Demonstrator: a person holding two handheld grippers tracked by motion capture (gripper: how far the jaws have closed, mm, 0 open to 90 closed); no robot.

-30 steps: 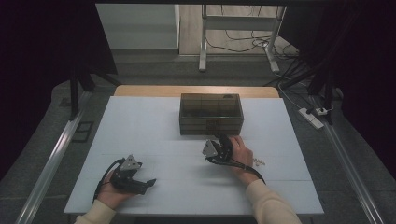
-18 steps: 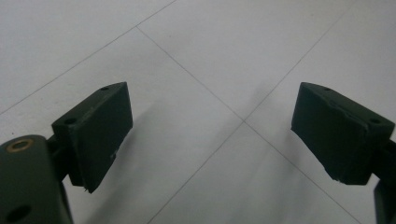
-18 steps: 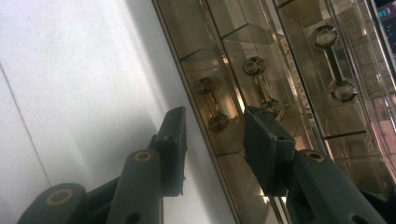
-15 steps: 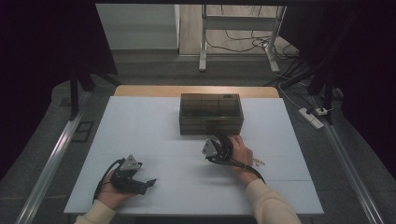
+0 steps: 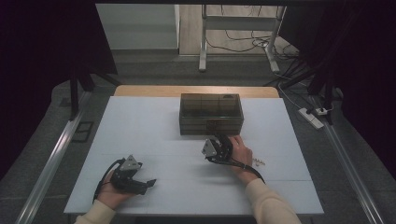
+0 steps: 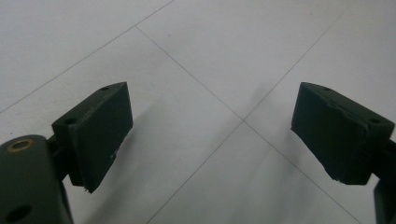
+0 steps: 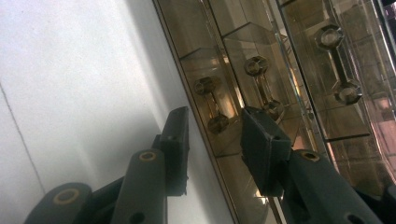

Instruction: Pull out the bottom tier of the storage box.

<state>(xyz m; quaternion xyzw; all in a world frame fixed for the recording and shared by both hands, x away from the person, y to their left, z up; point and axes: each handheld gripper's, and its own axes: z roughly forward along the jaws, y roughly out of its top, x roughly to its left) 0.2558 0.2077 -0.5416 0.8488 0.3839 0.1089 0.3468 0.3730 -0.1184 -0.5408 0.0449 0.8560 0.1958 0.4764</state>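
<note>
A smoky see-through drawer box point(image 5: 211, 113) stands at the back middle of the white table point(image 5: 140, 126). My right gripper point(image 5: 219, 139) points at its front face, low down. In the right gripper view its jaws stand a little apart and have just been closing; the dumbbell-shaped handle point(image 7: 211, 105) of one drawer lies between the tips of the right gripper point(image 7: 215, 128), with a gap on either side. Two more handles point(image 7: 261, 84) show beyond it. My left gripper point(image 5: 149, 183) lies on the table at the front left, and the left gripper point(image 6: 210, 135) is wide open over bare tabletop.
A few small pale bits point(image 5: 258, 162) lie on the table just right of the right hand. A wooden strip point(image 5: 140, 91) edges the table behind the box. A power strip point(image 5: 312, 117) and cables lie on the floor at the right.
</note>
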